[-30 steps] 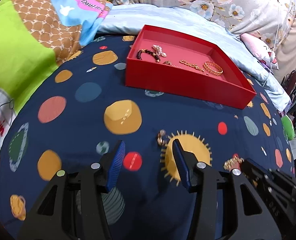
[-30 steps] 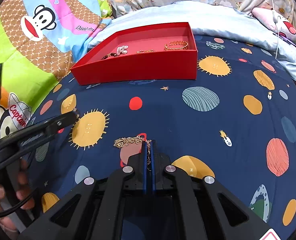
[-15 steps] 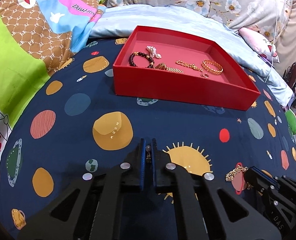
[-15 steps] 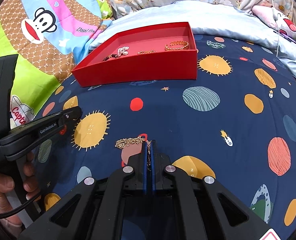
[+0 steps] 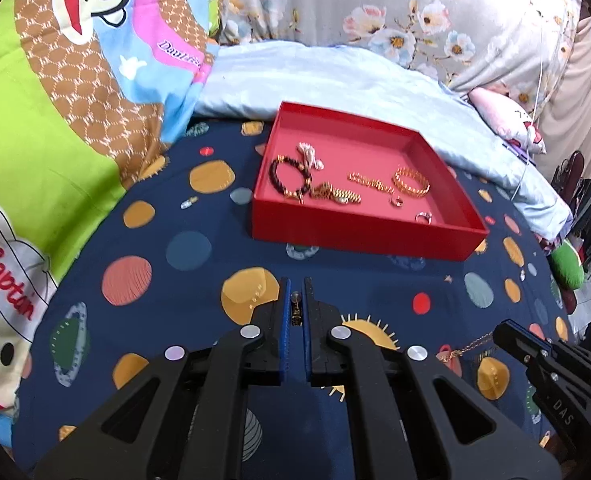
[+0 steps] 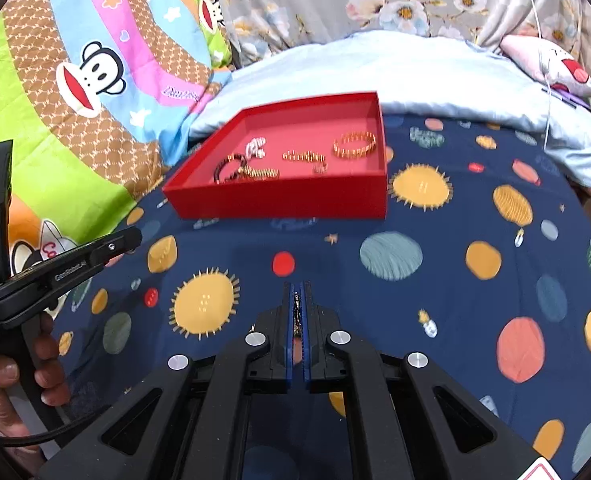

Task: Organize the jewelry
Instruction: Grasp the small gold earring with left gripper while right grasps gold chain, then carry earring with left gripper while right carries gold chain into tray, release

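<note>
Left wrist view: left gripper (image 5: pixel 295 300) jaws pinch a small earring (image 5: pixel 295 307); right gripper (image 6: pixel 296 296) jaws pinch a gold chain (image 6: pixel 296 312), both short of the red tray (image 5: pixel 359 232).

Planet-print bedspread (image 5: pixel 199 248) carries red tray (image 5: pixel 359 232).

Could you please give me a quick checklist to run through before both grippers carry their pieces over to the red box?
1. Left gripper jaws shut on small earring: ok.
2. Right gripper jaws shut on gold chain: ok.
3. Chain fully off the bedspread: cannot tell; in the left wrist view its tail hangs by the cloth.
4. Red box open: ok.
5. Free floor near its front right corner: ok.
</note>
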Tool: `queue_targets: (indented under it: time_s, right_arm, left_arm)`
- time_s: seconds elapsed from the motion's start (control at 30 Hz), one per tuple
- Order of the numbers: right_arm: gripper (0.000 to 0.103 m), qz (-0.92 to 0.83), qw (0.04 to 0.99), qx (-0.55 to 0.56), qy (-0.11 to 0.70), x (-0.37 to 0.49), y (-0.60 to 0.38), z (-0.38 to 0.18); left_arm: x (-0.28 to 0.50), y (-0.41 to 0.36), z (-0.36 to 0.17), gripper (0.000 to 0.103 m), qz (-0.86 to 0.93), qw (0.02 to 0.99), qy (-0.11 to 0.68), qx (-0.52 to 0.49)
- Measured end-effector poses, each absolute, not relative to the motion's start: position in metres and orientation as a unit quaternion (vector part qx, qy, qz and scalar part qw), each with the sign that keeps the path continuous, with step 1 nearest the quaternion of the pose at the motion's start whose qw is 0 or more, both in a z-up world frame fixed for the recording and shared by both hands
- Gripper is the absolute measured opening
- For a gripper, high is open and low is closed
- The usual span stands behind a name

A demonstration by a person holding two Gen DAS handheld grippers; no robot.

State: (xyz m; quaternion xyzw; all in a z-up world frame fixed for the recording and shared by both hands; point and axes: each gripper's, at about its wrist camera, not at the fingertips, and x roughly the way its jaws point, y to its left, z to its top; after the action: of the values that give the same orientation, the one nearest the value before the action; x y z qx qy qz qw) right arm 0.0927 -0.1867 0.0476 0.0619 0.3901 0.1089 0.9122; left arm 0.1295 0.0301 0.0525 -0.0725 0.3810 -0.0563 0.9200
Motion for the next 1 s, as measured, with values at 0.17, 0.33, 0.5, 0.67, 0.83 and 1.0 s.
queue_targets:
  time_s: [0.17, 0.33, 0.5, 0.67, 0.83, 1.0]
  right_arm:
    - [0.003, 0.113, 0.919, 0.061, 0.372, 0.097, -0.192, 0.066]
    - [0.003, 0.121, 0.929, 0.054, 0.346, 0.115, -0.196, 0.093]
    - [0.003, 0.123, 0.938, 0.041, 0.321, 0.145, -0.195, 0.12]
    - [0.003, 0.132, 0.938, 0.046, 0.316, 0.188, -0.191, 0.135]
    - [0.003, 0.136, 0.94, 0.04, 0.31, 0.227, -0.181, 0.146]
    - [0.003, 0.136, 0.942, 0.031, 0.307, 0.261, -0.172, 0.152]
  left_arm:
    - [0.128, 0.034, 0.067, 0.004, -0.057, 0.924, 0.371, -0.069]
    - [0.136, 0.035, 0.081, 0.004, -0.064, 0.927, 0.363, -0.063]
    - [0.155, 0.032, 0.1, 0.004, -0.075, 0.933, 0.349, -0.053]
    - [0.185, 0.021, 0.123, 0.004, -0.085, 0.939, 0.331, -0.039]
    - [0.22, 0.012, 0.135, 0.004, -0.097, 0.94, 0.324, -0.037]
    - [0.252, 0.003, 0.141, 0.004, -0.1, 0.941, 0.322, -0.035]
